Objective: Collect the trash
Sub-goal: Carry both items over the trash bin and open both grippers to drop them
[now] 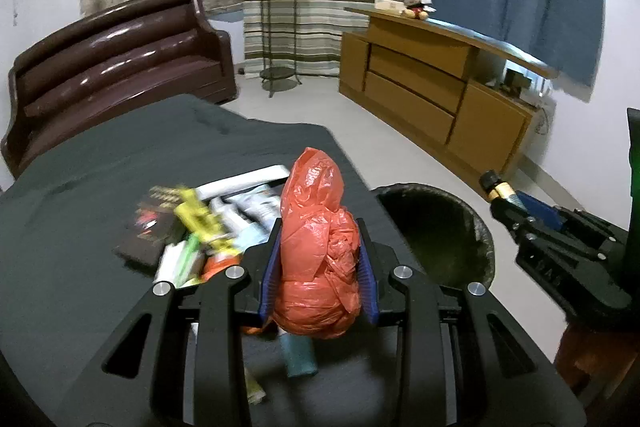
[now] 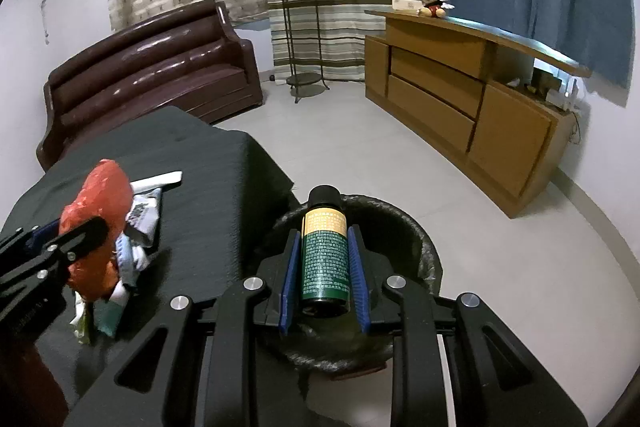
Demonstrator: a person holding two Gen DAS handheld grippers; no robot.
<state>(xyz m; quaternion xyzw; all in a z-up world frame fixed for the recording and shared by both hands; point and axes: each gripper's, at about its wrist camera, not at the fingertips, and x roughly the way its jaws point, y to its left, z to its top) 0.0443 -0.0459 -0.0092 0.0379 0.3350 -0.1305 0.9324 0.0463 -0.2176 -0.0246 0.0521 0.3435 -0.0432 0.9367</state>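
My left gripper [image 1: 319, 227] is shut on a crumpled orange plastic bag [image 1: 316, 251], held above the table covered in dark cloth [image 1: 100, 167]. The bag also shows in the right wrist view [image 2: 98, 223]. My right gripper [image 2: 324, 233] is shut on a green spray can [image 2: 324, 255] with a black cap, held over the black-lined trash bin [image 2: 416, 227]. The bin also shows in the left wrist view [image 1: 440, 227], to the right of the table. A pile of wrappers, papers and packets [image 1: 200, 227] lies on the table behind the bag.
A brown leather sofa [image 1: 120, 55] stands behind the table. A wooden sideboard [image 1: 432, 95] with a plush toy [image 1: 416, 5] runs along the right wall. A metal plant stand [image 1: 278, 27] with a potted plant stands by the curtains. Pale floor lies between.
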